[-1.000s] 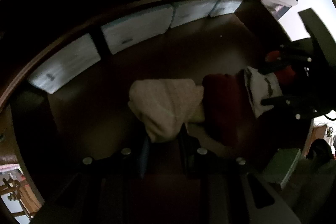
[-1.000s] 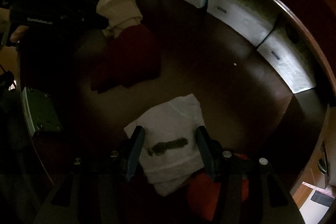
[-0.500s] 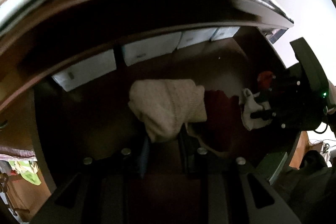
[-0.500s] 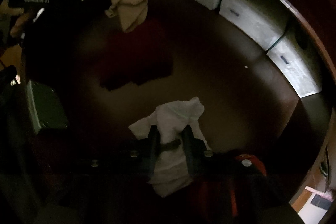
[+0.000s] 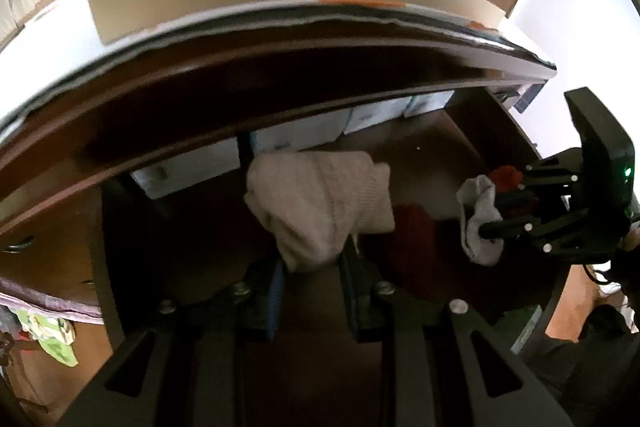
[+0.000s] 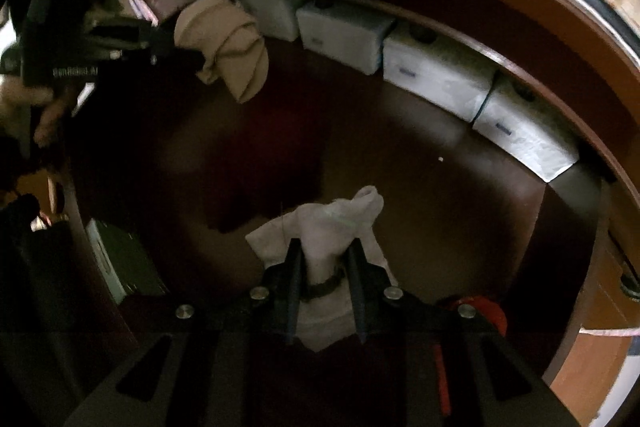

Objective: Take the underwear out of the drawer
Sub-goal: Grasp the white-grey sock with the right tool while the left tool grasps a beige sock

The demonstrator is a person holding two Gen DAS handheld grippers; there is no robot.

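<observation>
— Down at six o'clock of the left wrist view, what does the left gripper [image 5: 310,267] have?

— A beige knitted garment [image 5: 320,201], pinched between narrow jaws and hanging bunched above the dark drawer floor [image 5: 192,227]. At nine o'clock a brown drawer front [image 5: 44,259] crosses the frame, and at twelve o'clock the dresser's overhanging top edge [image 5: 280,39] hides much of the back.

— Anything behind the garment?

— A row of white boxes [image 5: 188,171] along the back wall, from ten to one o'clock. A dark red cloth [image 5: 412,247] lies on the floor just beside the beige piece, toward four o'clock.

— And at three o'clock?

— The right gripper [image 5: 486,213], clamped on a white piece of underwear [image 5: 476,223] lifted off the floor, with something red [image 5: 506,177] right behind it.

— From the right wrist?

— Its jaws stand narrow at six o'clock, squeezing the white fabric [image 6: 324,239] at its dark band. The left tool and its beige load [image 6: 224,43] sit at ten o'clock; the boxes [image 6: 436,75] curve from twelve to three o'clock. A red item [image 6: 486,311] lies at five o'clock.
</observation>
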